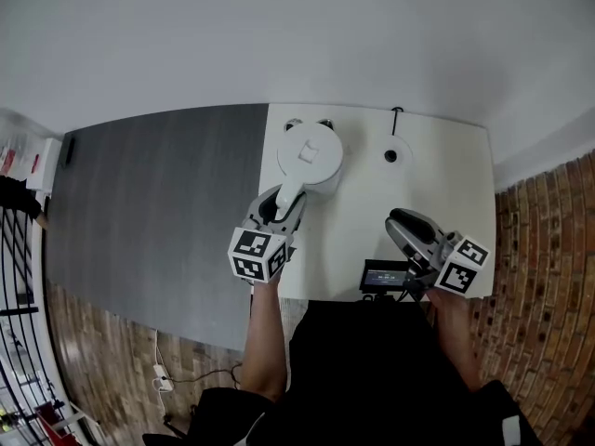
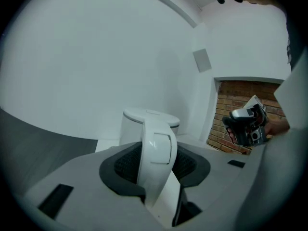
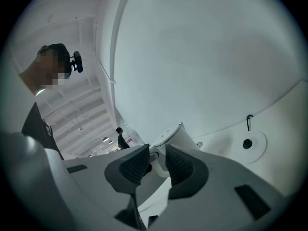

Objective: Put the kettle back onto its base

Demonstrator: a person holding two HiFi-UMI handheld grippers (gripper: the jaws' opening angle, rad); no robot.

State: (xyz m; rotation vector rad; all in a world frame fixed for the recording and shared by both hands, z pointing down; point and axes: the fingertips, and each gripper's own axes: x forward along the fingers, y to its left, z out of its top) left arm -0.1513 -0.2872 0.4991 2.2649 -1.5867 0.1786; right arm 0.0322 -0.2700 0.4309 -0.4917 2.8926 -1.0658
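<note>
Clamping the kettle by its handle, our L gripper has both ribbed pads pressed on the handle's sides. The claw is about half wide, w/ the handle filling the gap. We see the kettle upright, lid shut, on the back-left part of the white table. Its handle faces us and the L gripper reaches in from the front. It's not on its base. The base, a round white disc w/ a dark centre, lies on the table's back-right part, well apart from the kettle. Its cord runs off the rear edge by the wall.

Our R gripper is over the table's front right, near the edge, pointed toward the kettle. Its claw is narrow, w/ just a slim gap betw. the fingers and nothing in it. The kettle shows beyond the gap, far from the tips. A small black device w/ a lit screen sits at the front edge, just beside the R gripper.

Grey flooring lies left of the table and brick to the right. In the R gripper view a person stands far off in the bkgd, too small to tell more.
</note>
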